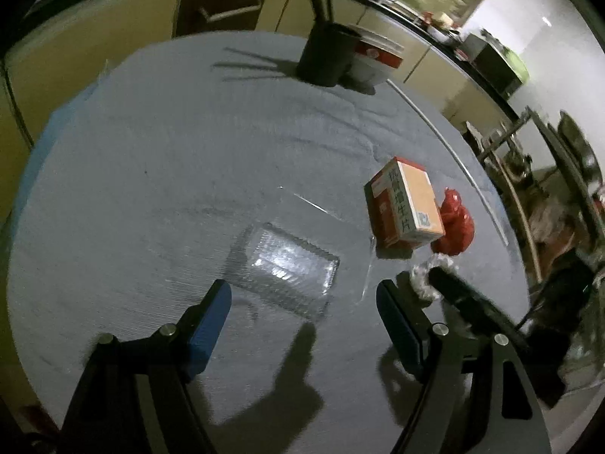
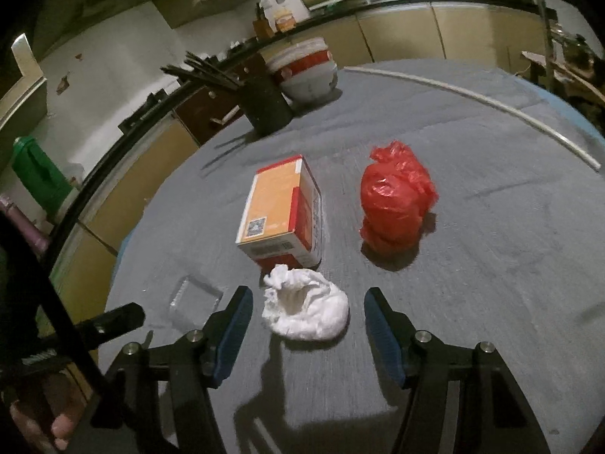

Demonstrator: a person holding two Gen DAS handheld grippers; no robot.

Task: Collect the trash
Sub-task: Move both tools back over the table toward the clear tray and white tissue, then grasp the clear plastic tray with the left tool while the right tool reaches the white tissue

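Both grippers hang over the grey-covered table (image 2: 472, 227), and the collecting looks to be just starting, since four bits of rubbish lie loose on the cloth and nothing is held. The right gripper (image 2: 304, 325) points down at a crumpled white tissue (image 2: 308, 312) near the table's near edge; its blue-padded jaws stand apart on either side of the wad, not touching it, so it is open with the tissue between. Just beyond the tissue, toward the middle of the table, stands an orange box (image 2: 281, 212), and beside that, well clear of it, a knotted red bag (image 2: 395, 204). The left gripper (image 1: 302, 317) is open too, jaws wide, hovering above a clear plastic tray (image 1: 291, 265) that lies flat on the cloth and is hard to make out against it. At the table's far edge sit a black holder (image 2: 266, 104) with sticks in it and a white and red tub (image 2: 308, 72); a thin white rod (image 2: 472, 94) lies along the far right edge. I judge the step in hand to be reaching for the tissue and the tray. Next, the right needs to sink a little and close on the soft wad; the left has the harder job, since the tray is low and slippery and wants a bite on its rim.
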